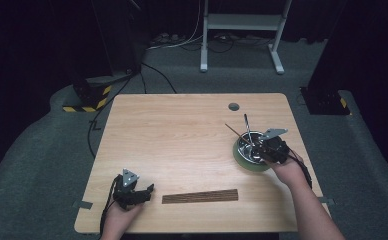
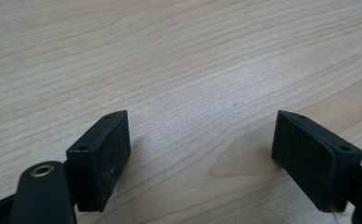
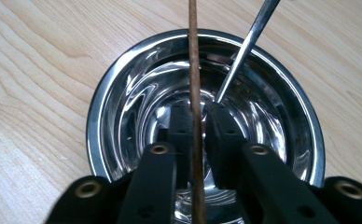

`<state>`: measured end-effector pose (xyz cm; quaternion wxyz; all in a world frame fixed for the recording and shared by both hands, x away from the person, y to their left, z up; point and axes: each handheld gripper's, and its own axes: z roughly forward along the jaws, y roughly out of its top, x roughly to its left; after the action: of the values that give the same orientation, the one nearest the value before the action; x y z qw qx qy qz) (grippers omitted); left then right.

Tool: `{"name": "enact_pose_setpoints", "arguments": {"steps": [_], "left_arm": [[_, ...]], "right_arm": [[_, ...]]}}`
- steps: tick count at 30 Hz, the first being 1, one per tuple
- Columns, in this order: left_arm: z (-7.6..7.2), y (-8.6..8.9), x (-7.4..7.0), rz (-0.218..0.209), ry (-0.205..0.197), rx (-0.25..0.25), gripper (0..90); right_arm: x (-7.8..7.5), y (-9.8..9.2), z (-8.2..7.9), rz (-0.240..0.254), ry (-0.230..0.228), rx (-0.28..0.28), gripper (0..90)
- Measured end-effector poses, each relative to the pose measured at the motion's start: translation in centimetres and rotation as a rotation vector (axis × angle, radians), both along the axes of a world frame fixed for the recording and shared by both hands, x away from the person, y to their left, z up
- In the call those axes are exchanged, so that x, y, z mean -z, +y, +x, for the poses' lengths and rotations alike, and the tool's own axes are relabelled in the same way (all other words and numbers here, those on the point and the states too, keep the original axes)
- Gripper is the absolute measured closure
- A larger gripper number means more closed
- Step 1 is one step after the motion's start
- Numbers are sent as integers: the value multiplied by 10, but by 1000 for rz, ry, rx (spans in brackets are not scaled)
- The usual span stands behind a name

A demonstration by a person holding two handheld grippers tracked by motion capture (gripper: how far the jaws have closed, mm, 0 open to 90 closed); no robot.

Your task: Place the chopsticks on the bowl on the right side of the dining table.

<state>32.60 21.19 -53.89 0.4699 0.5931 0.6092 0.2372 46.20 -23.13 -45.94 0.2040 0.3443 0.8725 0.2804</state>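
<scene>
- High view first: the wooden table [image 1: 182, 130] is the biggest thing, and the steel bowl [image 1: 246, 148] on its green base [image 1: 242, 161] is my landmark; it stands toward the table's right edge.
- Right gripper view: the bowl [image 3: 123, 93] lies directly under the right gripper [image 3: 198, 122], and its shiny inside mirrors the jaws.
- The dark slatted mat [image 1: 200, 196] lies flat near the front edge of the table, well to the left of the bowl and closer to the person.
- The right gripper [image 1: 271, 148] hangs over the bowl, on the side toward the person. Its jaws stand close together with the brown chopstick [image 3: 194, 70] between them. A thin gap shows on each side of the stick, so the pads seem not to press on it.
- The left gripper [image 1: 132, 192] rests far left of the bowl, just beside the left end of the mat. In the left gripper view its jaws are spread wide, and between them there is bare wood [image 2: 198, 140].
- The chopstick [image 1: 234, 131] leans out of the bowl over its far-left rim.
- The metal utensil handle [image 3: 249, 46] also rests in the bowl, leaning over the far rim, just beside the chopstick; its lower end is near the right jaw.
</scene>
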Motion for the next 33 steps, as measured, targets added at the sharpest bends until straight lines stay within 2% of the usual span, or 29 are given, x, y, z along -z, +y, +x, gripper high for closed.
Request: {"name": "enact_pose_setpoints", "arguments": {"steps": [2, 4, 7, 10, 15, 21, 25, 33], "left_arm": [[0, 0, 0, 0, 0, 0, 195], [0, 0, 0, -1, 0, 0, 195], [0, 0, 0, -1, 0, 0, 195], [0, 0, 0, -1, 0, 0, 195], [0, 0, 0, -1, 0, 0, 195], [0, 0, 0, -2, -1, -1, 196], [0, 0, 0, -4, -3, -1, 197], [0, 0, 0, -2, -1, -1, 197]], "right_arm": [[1, 0, 0, 10, -11, 8, 767], [-1, 0, -2, 23, -2, 4, 723], [-3, 2, -7, 22, -21, 18, 701], [-7, 3, -16, 38, -42, 29, 669], [-14, 13, -39, 76, -85, 41, 634], [-12, 36, -71, 110, -104, -18, 629], [-5, 53, -88, 130, -80, -61, 624], [15, 92, -116, 127, -23, -158, 611]]}}
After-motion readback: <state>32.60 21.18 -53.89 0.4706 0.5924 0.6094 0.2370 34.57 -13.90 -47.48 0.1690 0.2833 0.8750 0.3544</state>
